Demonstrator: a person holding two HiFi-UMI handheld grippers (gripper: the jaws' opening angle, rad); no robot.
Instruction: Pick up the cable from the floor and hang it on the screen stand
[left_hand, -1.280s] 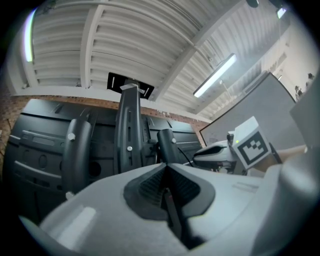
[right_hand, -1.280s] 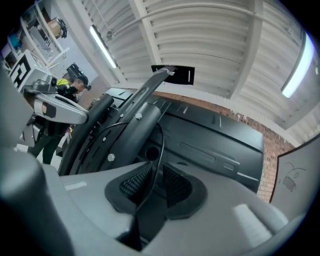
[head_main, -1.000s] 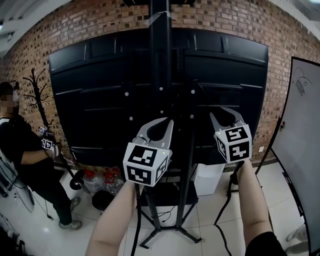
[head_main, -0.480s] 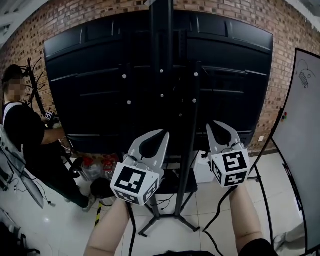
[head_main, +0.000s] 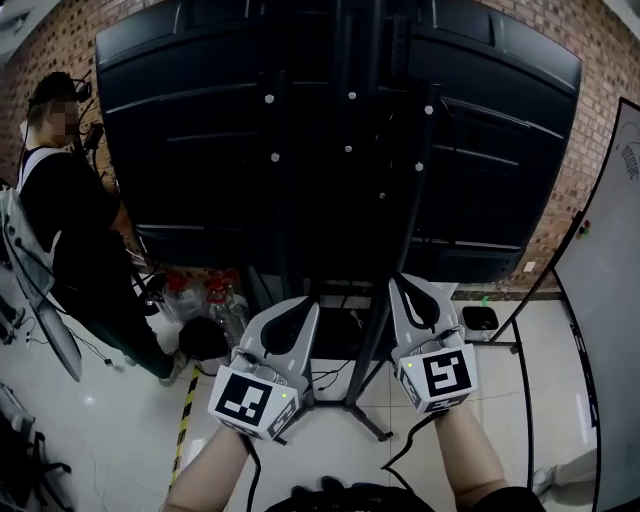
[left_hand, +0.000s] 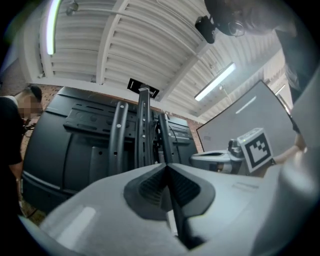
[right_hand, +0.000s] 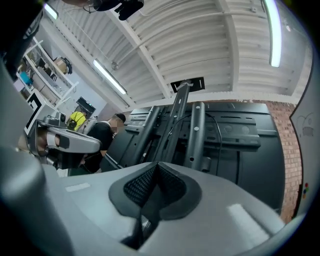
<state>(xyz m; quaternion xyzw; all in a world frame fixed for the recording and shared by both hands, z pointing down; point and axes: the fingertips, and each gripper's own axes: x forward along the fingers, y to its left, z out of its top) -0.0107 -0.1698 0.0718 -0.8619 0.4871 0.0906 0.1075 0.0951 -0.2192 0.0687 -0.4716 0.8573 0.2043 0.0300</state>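
The big black screen (head_main: 330, 150) on its screen stand (head_main: 378, 340) fills the view, and both claws have dropped lower in front of it. The left gripper (head_main: 290, 318) is squeezed tight on nothing, and the right gripper (head_main: 408, 296) has just been closing and is empty too. A black cable (head_main: 398, 452) lies on the floor by the stand's feet (I think it needs picking up next), and what is inside the little clear bottles (head_main: 225, 305) nearby is too small to see.

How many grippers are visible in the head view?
2. The left gripper is low, left of the stand; the right gripper is low, right of it. None seems hidden.
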